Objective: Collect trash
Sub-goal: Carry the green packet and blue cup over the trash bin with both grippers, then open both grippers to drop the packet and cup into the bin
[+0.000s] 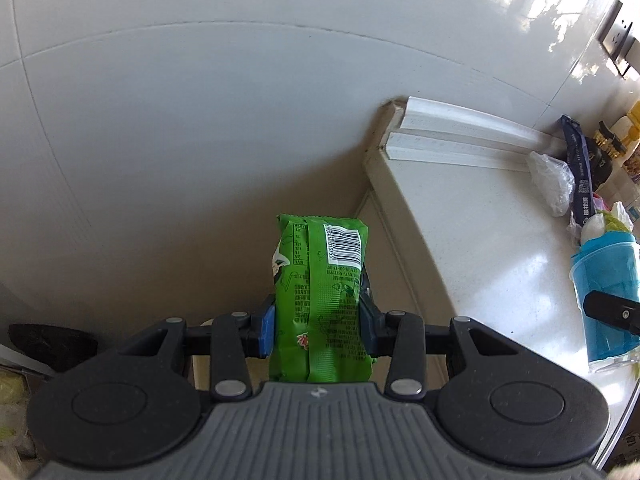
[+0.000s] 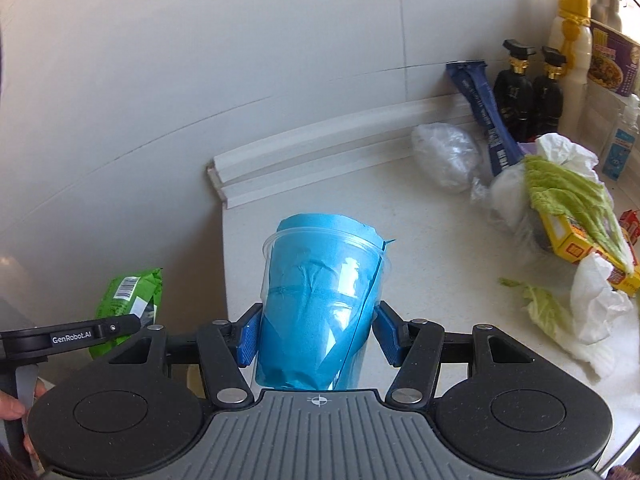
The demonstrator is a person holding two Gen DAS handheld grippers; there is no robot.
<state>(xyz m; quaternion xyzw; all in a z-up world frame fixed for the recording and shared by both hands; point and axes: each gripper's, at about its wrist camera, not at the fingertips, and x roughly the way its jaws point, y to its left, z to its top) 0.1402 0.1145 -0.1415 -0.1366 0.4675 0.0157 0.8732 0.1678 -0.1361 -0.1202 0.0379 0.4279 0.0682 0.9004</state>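
Up ahead we see a white tiled wall point(image 1: 200, 100) filling most of both views, with a white countertop point(image 2: 360, 216) running along its foot and ending at a moulded white backsplash strip point(image 2: 320, 136).

Our right gripper point(image 2: 318, 330) has its blue pads point(image 2: 247, 338) pressed against the sides of a clear plastic cup point(image 2: 324, 304) stuffed with blue paper, jaws roughly half open around it. We hold the cup upright over the left end of the counter; it also shows at the right edge of the left wrist view.

Our left gripper point(image 1: 319, 322) is closed narrower, on a green snack wrapper point(image 1: 322, 280) that stands up between the pads with its barcode at the top. The wrapper hangs past the counter's end, in front of the wall, above a beige floor point(image 1: 160, 260). Down at the lower left of that view lies a dark shape point(image 1: 52, 346) we cannot identify.

On the counter to the right more trash lies together: a crumpled clear plastic bag point(image 2: 448, 156), cabbage leaves point(image 2: 568, 192) lying over a yellow carton point(image 2: 572, 240), crumpled white tissue point(image 2: 596, 304), and another leaf scrap point(image 2: 544, 308) beside it.

Against the wall stand a dark blue packet point(image 2: 480, 104), two black bottles point(image 2: 512, 88), and a white bottle with a yellow cap point(image 2: 568, 40).
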